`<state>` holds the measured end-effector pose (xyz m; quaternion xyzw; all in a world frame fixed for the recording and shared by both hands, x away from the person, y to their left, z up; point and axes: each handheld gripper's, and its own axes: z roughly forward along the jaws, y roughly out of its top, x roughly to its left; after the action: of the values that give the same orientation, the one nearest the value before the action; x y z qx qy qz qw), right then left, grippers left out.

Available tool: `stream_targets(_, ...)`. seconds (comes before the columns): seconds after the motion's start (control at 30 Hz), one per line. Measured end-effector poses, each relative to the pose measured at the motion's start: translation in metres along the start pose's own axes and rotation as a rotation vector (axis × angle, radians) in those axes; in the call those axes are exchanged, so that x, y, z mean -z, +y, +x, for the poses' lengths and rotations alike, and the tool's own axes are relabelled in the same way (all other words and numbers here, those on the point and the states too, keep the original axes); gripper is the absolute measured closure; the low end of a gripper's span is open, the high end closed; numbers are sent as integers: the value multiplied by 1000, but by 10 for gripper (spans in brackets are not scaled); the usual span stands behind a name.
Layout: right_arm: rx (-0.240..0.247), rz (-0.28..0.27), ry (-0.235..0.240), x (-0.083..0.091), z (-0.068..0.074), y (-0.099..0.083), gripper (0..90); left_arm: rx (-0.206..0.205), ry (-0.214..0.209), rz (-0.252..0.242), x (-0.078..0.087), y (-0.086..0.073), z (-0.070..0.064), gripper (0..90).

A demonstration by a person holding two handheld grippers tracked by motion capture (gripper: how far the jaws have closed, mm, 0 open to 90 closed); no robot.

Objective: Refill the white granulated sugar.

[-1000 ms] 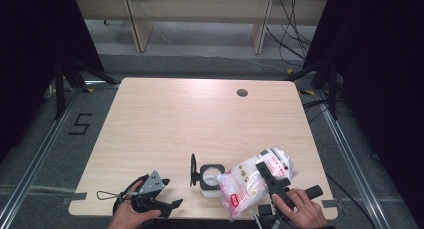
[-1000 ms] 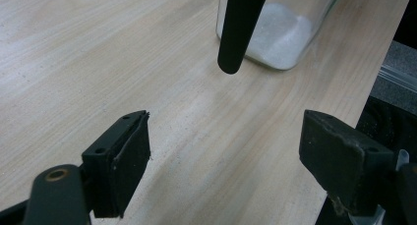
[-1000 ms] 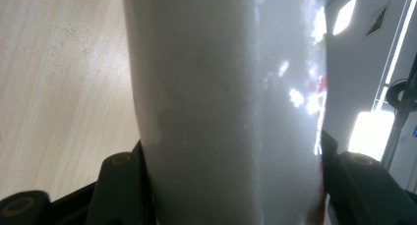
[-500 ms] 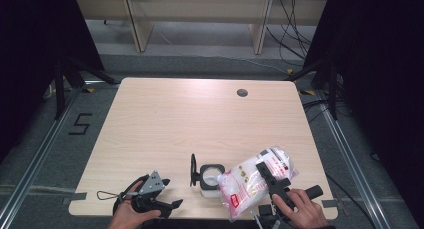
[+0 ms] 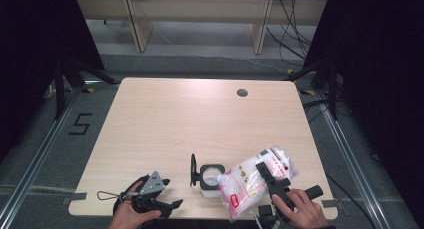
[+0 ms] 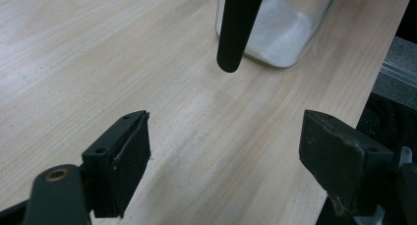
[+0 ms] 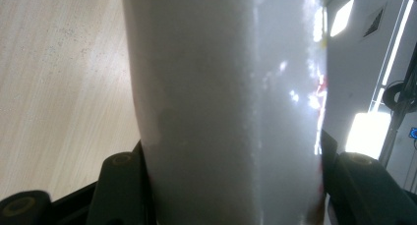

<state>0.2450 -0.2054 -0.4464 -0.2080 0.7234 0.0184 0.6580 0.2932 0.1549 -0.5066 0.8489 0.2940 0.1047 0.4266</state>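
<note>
A clear plastic bag of white powder [image 5: 252,178] with red print lies tilted at the table's front right, its lower end at the mouth of a square glass jar [image 5: 210,175]. My right gripper [image 5: 272,180] is shut on the bag, whose white side [image 7: 221,107] fills the space between the jaws. The jar [image 6: 280,33] holds some white powder, and its black hinged lid [image 5: 193,170] stands open on its left. My left gripper [image 5: 169,194] rests open at the front left, its jaws aimed toward the jar with bare wood between its fingers [image 6: 123,156].
The light wooden table [image 5: 200,119] has a round cable hole [image 5: 242,93] near its far right edge. The lid's black edge [image 6: 236,28] hangs in front of the jar. A wire loop [image 5: 104,195] trails from the left gripper. Dark floor surrounds the table.
</note>
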Motion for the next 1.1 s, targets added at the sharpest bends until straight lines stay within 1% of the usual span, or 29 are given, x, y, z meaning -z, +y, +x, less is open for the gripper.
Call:
stream_targets(0.03,-1,-1,-1,0,0,0,459,-1,-7,-9,-1,0,1,191)
stream_targets(0.07,1,-2,-3,0,0,0,459,17,-1,9,1,0,0,191)
stream_targets(0.1,0,-2,-2,0,-1,0,459,11,7,12,1,0,1,191)
stream_targets(0.13,-1,-2,-3,0,-1,0,459,13,6,11,1,0,1,191)
stream_targets(0.17,-9,0,-3,0,0,-1,460,17,-1,1,0,-1,0,191)
stream_targets(0.2,2,-7,-2,0,-2,-1,460,25,-3,-6,-1,-1,-1,191)
stream_targets(0.23,19,-19,-9,-1,-3,-1,460,25,1,-1,0,0,-1,191)
stream_targets(0.3,15,-16,-6,0,-3,-1,461,4,-1,-2,0,0,0,191)
stream_targets(0.33,17,-17,-6,0,-3,-1,461,24,-1,-1,0,0,-1,191)
stream_targets(0.47,13,-17,-4,-1,-2,-1,463,8,9,13,1,0,1,191)
stream_targets(0.53,13,-17,-4,-1,-2,-1,464,13,7,11,1,0,1,191)
stream_targets(0.6,8,-19,-5,-1,-2,-1,464,10,3,6,0,-1,0,191)
stream_targets(0.63,4,-23,-5,-1,-3,-2,464,20,-3,-4,0,0,-1,191)
stream_targets(0.67,-10,-21,11,-1,-3,-2,465,26,-1,0,0,0,-1,191)
stream_targets(0.73,-38,-21,2,-1,0,-3,466,9,5,16,1,0,1,191)
stream_targets(0.8,-21,-32,-5,-2,-2,-3,466,12,7,13,1,0,1,191)
stream_targets(0.87,-49,-24,7,-1,-1,-4,466,10,4,6,0,-1,1,191)
stream_targets(0.9,-75,-7,11,0,2,-4,466,27,-6,-8,-1,-1,-1,191)
stream_targets(0.93,-70,-8,10,-1,2,-4,467,4,7,14,0,0,1,191)
stream_targets(0.97,-65,-11,9,-1,2,-4,467,6,12,20,0,0,1,191)
stream_targets(1.0,-68,-9,9,-1,2,-4,467,-7,7,26,1,0,2,191)
stream_targets(1.07,-62,-10,9,0,2,-4,467,7,8,22,0,0,1,191)
stream_targets(1.1,-16,-22,9,-1,-2,-4,467,-1,10,22,1,0,1,191)
